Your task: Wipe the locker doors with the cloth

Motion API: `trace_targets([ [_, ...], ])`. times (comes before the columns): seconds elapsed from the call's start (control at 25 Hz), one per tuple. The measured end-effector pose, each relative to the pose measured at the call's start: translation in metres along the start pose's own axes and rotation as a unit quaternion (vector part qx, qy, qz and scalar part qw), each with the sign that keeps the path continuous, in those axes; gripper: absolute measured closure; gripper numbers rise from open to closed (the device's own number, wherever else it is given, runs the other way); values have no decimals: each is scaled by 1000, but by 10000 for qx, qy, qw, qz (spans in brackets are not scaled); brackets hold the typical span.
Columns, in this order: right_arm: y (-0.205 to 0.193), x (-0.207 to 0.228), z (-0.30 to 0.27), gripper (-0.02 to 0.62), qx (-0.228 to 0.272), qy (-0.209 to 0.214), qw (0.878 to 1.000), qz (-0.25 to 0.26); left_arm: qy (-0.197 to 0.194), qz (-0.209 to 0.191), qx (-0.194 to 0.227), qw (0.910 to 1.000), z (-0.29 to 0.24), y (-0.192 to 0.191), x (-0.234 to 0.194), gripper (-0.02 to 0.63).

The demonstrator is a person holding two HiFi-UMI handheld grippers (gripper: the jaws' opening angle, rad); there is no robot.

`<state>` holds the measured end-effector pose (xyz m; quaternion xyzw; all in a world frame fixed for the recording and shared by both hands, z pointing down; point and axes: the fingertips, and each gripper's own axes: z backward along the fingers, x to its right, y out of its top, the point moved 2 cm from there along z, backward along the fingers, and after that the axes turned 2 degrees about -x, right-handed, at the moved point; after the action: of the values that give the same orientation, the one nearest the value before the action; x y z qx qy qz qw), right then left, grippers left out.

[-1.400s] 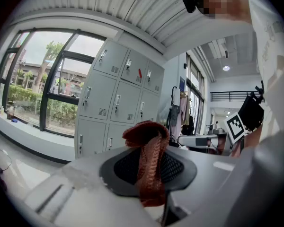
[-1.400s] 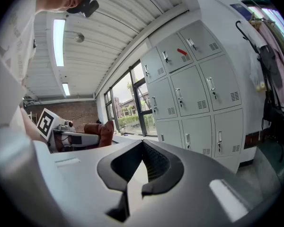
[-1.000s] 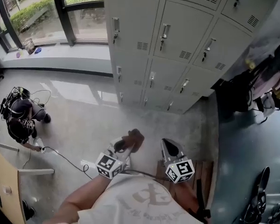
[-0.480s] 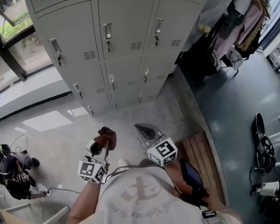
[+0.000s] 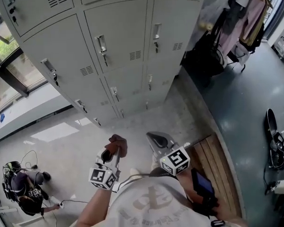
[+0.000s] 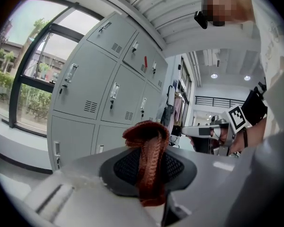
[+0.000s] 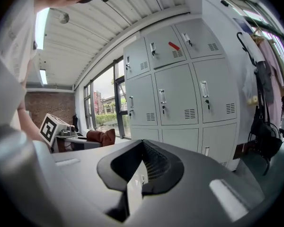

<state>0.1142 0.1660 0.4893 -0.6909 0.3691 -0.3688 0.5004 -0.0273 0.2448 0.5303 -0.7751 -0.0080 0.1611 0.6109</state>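
Note:
A rust-brown knitted cloth (image 5: 117,145) is pinched in my left gripper (image 5: 112,150), whose jaws are shut on it; the cloth (image 6: 146,162) sticks up between the jaws in the left gripper view. My right gripper (image 5: 156,138) is beside it with its jaws shut and nothing in them. Both are held low near the person's chest, well short of the grey locker doors (image 5: 118,32). The lockers (image 7: 180,93) fill the middle of the right gripper view, each door with a handle and vent slots. The lockers (image 6: 99,98) stand ahead in the left gripper view too.
Clothes and bags (image 5: 227,41) hang to the right of the lockers. A wooden bench (image 5: 213,164) lies by my right side. Another person crouches on the floor (image 5: 23,188) at the lower left with a cable. Windows (image 5: 4,56) run along the left wall.
The head view has swung and come closer to the lockers, which now loom larger. Both grippers stay low in front of the body, the cloth still held in the left one.

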Motion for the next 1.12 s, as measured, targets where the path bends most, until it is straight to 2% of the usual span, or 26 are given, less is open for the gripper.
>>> trace_targets([
  [0.24, 14, 51, -21, 588, 89, 145, 9999, 23, -36, -65, 72, 9999, -61, 30, 8, 518],
  [0.48, 29, 97, -40, 588, 119, 549, 9983, 122, 342, -74, 205, 9992, -106, 48, 5, 518],
  [0.8, 51, 147, -59, 588, 51, 1041, 9939, 373, 1069, 12, 415, 9934, -152, 77, -10, 522],
  [1.0, 68, 162, -77, 588, 164, 1101, 9930, 385, 1241, 32, 325, 9917, -166, 85, -24, 523],
  [1.12, 76, 166, -96, 588, 221, 1103, 9930, 356, 1191, 96, 463, 9918, -171, 95, -38, 523],
])
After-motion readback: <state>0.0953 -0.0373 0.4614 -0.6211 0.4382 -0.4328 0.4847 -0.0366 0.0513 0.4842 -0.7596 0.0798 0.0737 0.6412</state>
